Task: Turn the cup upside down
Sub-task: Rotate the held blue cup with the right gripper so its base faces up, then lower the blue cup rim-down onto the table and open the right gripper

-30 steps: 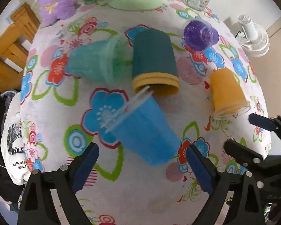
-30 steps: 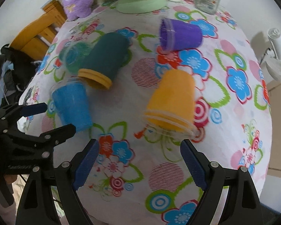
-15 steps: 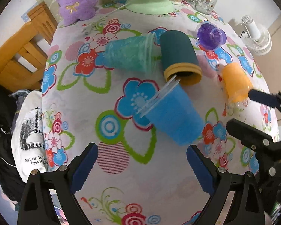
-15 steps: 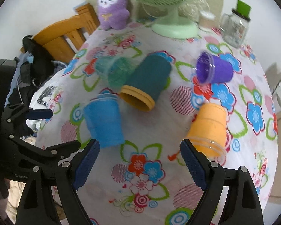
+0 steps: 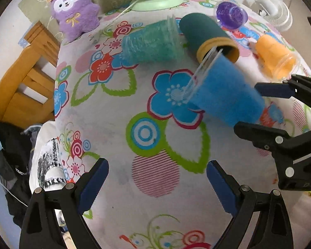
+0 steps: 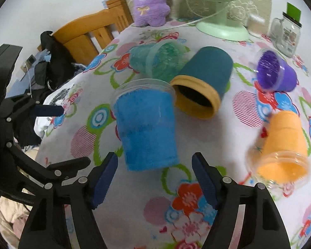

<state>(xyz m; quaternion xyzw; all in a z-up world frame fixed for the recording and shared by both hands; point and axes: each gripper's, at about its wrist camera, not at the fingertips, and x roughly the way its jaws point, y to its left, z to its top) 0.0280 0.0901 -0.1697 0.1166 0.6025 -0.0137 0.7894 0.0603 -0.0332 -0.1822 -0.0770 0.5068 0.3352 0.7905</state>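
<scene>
Item: blue cup (image 6: 146, 128), clear-walled with a blue fuzzy lining, found lying on its side on the flowered tablecloth (image 5: 155, 176), rim beside the yellow-rimmed teal cup (image 6: 203, 83). The base end was framed by the right gripper (image 6: 154, 176), whose jaws were spread wide and held nothing; no contact could be confirmed. The left gripper (image 5: 157, 182) was likewise spread and empty, over bare cloth well apart from the cup.

Also recorded: a green cup (image 5: 153, 41), a purple cup (image 6: 276, 73) and an orange cup (image 6: 284, 145), all on their sides; a purple plush toy (image 6: 150, 2); a green fan (image 6: 219, 6); a glass jar (image 6: 286, 35).

Risks, as judged: the cup, being round and on its side, could be rolled away if only one finger were touched first; the thin wall might be deformed under a hard squeeze; the teal cup could be knocked during the turn.

Writing: on black clothing (image 5: 14, 161) letters resembling "UCH" were noted; the jar's label was illegible.
</scene>
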